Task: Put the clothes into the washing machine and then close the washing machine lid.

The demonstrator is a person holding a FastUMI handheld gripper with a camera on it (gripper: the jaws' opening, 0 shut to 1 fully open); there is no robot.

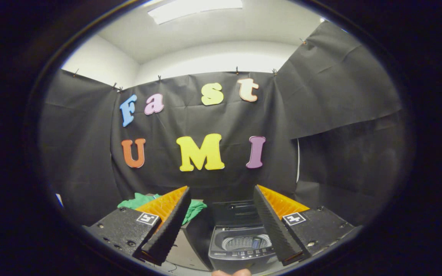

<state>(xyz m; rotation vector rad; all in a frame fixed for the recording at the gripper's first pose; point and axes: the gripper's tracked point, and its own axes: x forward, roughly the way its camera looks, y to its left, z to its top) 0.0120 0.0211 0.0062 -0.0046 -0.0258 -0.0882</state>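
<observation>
Black cloth (221,126) hangs all round you as the booth's wall, pinned along its upper edge, with a white wall and a white ceiling above it and a bright ceiling light panel (195,8) overhead. On your right the cloth folds forward into a darker recess.

Low down, past your fingers, stands the washing machine (240,245), dark grey, a top loader. Its lid (237,212) is up, leaning back toward the cloth, and you can see down into the pale perforated drum (244,242); a row of controls runs along the front edge nearest you. The machine sits ahead of your gripper (221,224), mostly in the gap between the two fingers and closer to the right one, whose tip overlaps its right side.

Beside the machine, to its left, the green clothes (140,201) lie heaped on a light surface (184,253), possibly a low table, though little of it shows. Your left finger (167,226) crosses in front of the heap and hides its middle, so green shows on both sides of the finger.

Your gripper's fingers are spread wide apart with nothing held between them, well short of both the clothes and the machine.
</observation>
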